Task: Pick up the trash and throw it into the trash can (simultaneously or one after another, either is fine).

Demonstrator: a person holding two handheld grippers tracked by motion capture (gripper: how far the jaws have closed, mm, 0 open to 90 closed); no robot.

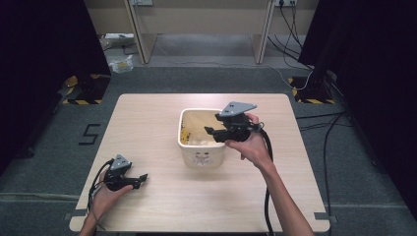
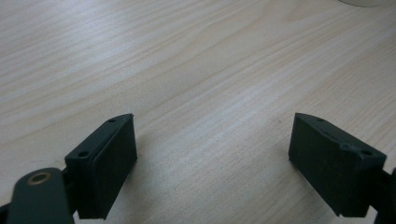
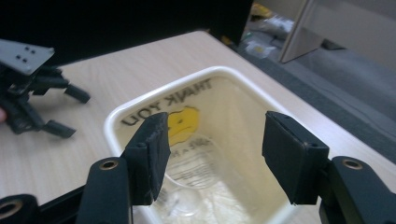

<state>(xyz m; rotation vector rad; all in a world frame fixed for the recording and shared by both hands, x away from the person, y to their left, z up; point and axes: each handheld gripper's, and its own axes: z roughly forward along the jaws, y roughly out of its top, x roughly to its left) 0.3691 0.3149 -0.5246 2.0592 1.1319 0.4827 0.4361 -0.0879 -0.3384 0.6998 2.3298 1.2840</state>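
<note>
Wooden table (image 1: 147,118) holds a bin (image 1: 201,158) at centre; right gripper (image 1: 212,132) gapes empty above it, left gripper (image 1: 142,179) open lower left.

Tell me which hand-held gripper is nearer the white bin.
Right. The right hand-held gripper hangs over the white bin, jaws open above its inside. The left hand-held gripper sits low near the table's front-left corner, apart from the bin, jaws open.

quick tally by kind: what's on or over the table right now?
Grippers: 2 (left gripper, right gripper)
Cream bin: 1
Clear plastic bag inside the bin: 1
Total: 4
</note>
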